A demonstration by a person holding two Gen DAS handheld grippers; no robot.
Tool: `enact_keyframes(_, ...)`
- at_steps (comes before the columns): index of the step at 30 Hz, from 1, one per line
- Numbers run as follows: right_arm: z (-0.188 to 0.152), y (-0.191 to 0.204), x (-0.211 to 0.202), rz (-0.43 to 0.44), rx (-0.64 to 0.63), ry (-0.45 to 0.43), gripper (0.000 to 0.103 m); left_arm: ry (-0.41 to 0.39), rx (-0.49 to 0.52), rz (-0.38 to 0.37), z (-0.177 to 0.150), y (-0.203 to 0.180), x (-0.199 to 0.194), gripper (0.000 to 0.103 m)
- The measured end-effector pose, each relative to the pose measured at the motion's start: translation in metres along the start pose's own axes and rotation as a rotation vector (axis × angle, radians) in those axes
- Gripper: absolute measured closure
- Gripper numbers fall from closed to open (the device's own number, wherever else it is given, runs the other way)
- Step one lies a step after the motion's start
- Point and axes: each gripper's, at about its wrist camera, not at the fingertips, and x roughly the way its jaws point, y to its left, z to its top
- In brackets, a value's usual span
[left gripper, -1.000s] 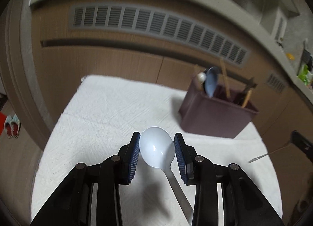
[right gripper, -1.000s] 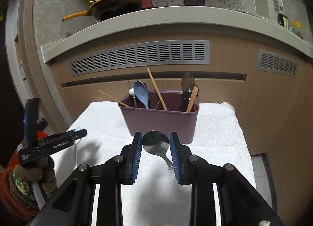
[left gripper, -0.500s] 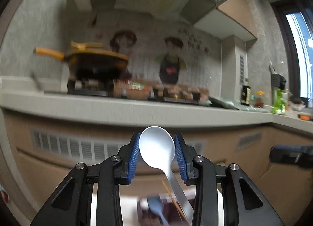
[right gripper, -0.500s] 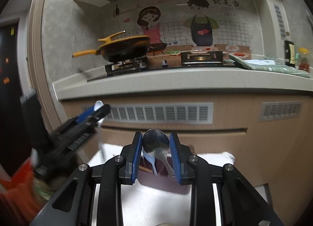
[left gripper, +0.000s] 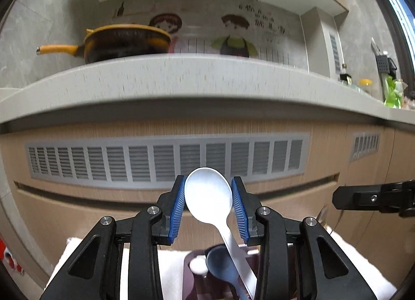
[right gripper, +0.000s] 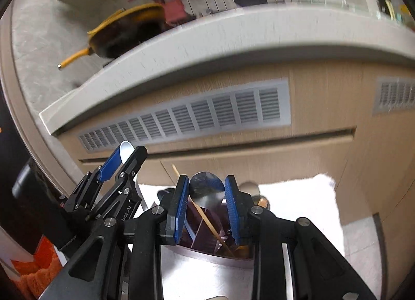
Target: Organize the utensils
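My left gripper is shut on a white spoon, bowl up, handle pointing down over the purple utensil holder, which shows a blue spoon. My right gripper is shut on a metal spoon, held above the same holder, which holds wooden chopsticks. The left gripper with the white spoon shows at the left of the right wrist view. The right gripper's side shows at the right of the left wrist view.
The holder stands on a white cloth on a low table. Behind is a wooden cabinet front with a grey vent grille and a stone counter edge. A yellow-handled pan sits on the counter.
Both grippers have come down and forward from a raised, level view, tilting toward the holder. The holder is now directly under both spoons. Each spoon stays gripped.
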Motion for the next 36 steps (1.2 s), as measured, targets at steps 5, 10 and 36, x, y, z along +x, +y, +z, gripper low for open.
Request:
enact_keyframes(5,-0.008,-0.005,0.017,-0.024,0.010,0.029,0.077,0.089,-0.009,-0.026,-0.017,-0.006,0.018,0.066)
enact_keyframes(10,-0.021,-0.015,0.027,-0.048,0.029,0.073,0.076,0.113,-0.020,-0.048,-0.033,-0.007,0.019,0.066)
enact_keyframes(36,-0.180,0.060,-0.145,-0.061,-0.135,-0.129,0.065,0.311,-0.014,-0.001,-0.078,0.008,-0.249,0.034)
